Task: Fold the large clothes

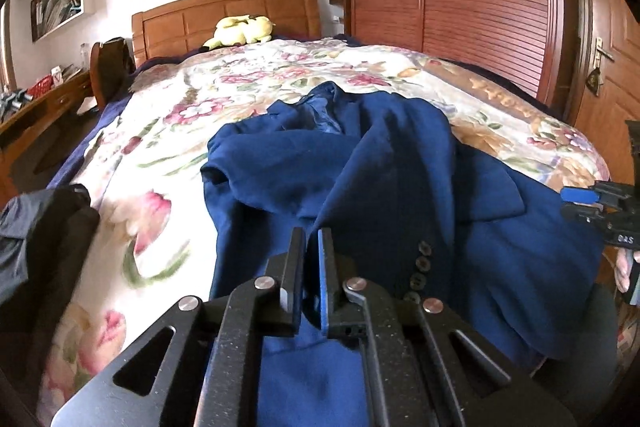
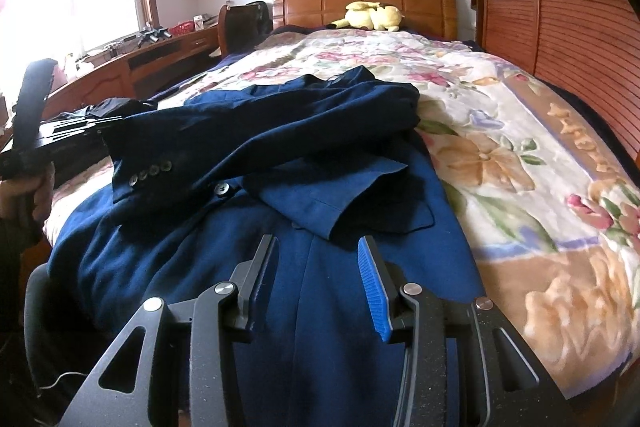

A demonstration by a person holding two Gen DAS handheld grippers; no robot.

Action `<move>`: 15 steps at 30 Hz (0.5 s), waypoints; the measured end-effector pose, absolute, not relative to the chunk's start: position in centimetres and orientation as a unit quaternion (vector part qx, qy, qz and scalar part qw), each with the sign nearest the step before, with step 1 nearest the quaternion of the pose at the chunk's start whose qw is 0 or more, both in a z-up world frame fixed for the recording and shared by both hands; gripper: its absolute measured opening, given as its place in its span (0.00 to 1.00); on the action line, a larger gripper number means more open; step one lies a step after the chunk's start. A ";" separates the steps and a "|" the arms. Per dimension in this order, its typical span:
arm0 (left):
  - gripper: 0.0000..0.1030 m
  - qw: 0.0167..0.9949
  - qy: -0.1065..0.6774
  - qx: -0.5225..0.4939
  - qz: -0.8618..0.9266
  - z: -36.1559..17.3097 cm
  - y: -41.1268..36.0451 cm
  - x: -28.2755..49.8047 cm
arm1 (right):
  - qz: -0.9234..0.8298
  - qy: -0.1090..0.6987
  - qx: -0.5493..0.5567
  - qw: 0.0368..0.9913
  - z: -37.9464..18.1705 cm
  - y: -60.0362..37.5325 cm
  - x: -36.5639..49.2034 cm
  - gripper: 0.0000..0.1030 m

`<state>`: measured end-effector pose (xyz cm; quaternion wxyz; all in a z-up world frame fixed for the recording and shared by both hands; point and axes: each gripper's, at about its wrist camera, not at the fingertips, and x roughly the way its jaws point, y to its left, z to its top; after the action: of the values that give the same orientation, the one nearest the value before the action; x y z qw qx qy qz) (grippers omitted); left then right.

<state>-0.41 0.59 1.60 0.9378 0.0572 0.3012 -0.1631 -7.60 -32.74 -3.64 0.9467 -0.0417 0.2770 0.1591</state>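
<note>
Folding stands at an early stage: the blue jacket [image 2: 280,187] lies on the floral bed [image 2: 520,155], hem hanging over the near edge, both sleeves drawn across the chest but rumpled; the body is not yet folded. Left hand-held gripper [image 1: 314,251] has its jaws nearly together, apparently pinching the buttoned sleeve cuff [image 2: 140,171] and holding it just above the jacket. Right hand-held gripper [image 2: 316,255] hovers over the lower front, jaws apart, gripping nothing.

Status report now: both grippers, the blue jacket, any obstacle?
Left gripper shut on jacket sleeve, lifted. Right gripper open, hovering over the jacket on the bed. Other sleeve folded across the front. No obstacle seen.
</note>
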 end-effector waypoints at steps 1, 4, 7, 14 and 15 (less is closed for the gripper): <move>0.13 0.939 0.302 0.056 -0.156 1.4 0.9 -0.7 | 0.154 0.277 -0.047 0.947 -3.7 -32.7 -7.5 0.42; 0.31 0.941 0.305 0.052 -0.134 0.6 2.2 -2.0 | 0.143 0.280 -0.061 0.947 -3.9 -32.5 -7.1 0.44; 0.33 0.939 0.325 0.056 -0.102 -0.9 3.3 -3.0 | 0.138 0.283 -0.068 0.947 -4.2 -32.8 -6.9 0.46; 0.34 0.932 0.353 0.060 -0.060 -3.5 5.3 -5.1 | 0.130 0.292 -0.070 0.945 -4.9 -34.0 -6.9 0.49; 0.34 0.931 0.356 0.060 -0.057 -3.7 5.4 -5.3 | 0.127 0.294 -0.071 0.945 -4.9 -34.1 -6.8 0.50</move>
<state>-5.32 5.43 -3.67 0.9308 0.0597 0.3561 -0.0573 -6.84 -34.14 -4.93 0.9447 -0.0712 0.2939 0.1265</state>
